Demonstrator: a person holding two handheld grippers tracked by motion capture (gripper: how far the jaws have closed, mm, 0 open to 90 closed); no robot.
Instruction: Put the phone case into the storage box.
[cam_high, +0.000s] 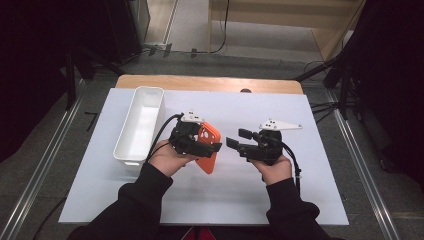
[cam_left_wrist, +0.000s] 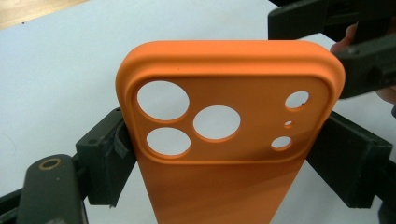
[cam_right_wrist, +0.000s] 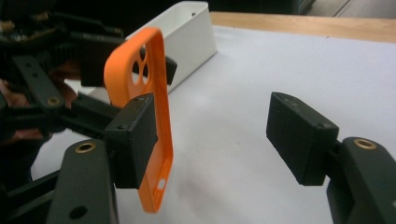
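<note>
Left gripper (cam_high: 212, 145) clamped on an orange silicone phone case (cam_left_wrist: 224, 140) — held off the white table sheet (cam_high: 280, 190), right gripper (cam_high: 237, 138) spread wide, nearby

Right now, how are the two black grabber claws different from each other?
The left gripper is shut on the orange rubbery phone case, pads against its two long edges. The right gripper is open and holds nothing. The left points toward the right one; the right points back at the case. Both are black, two-jawed and hand-held.
</note>
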